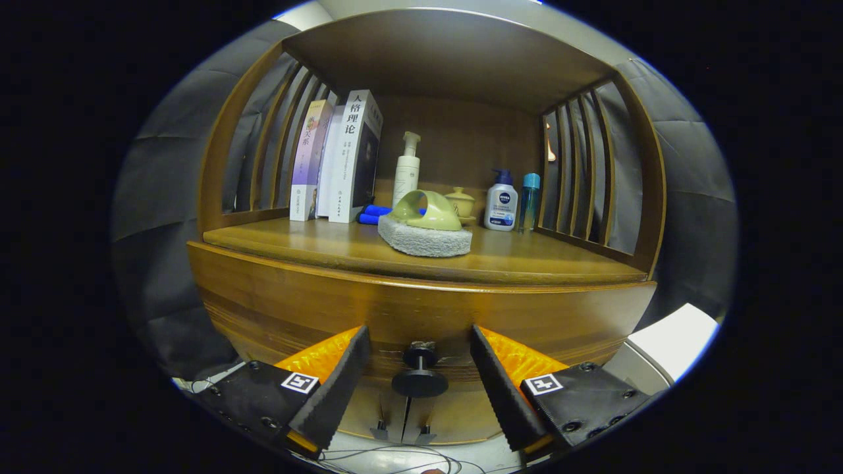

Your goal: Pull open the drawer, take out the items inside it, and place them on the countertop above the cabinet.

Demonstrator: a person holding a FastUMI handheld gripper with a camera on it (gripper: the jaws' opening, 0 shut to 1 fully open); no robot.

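My tool (419, 375) is spread wide, with the drawer (421, 316) knob (419, 378) between its fingers. The drawer looks shut. A sponge (426, 230) sits on the surface (527, 260) above. If I squeeze off-center, I think the small knob could slip out.

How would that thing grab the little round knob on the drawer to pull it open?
Best by the thin stem behind the knob's round cap, coming straight in at the drawer front. The tongs stand open with the knob centred between the fingers, not yet touching it. The wider cap would likely stop the fingers slipping off when pulling back.
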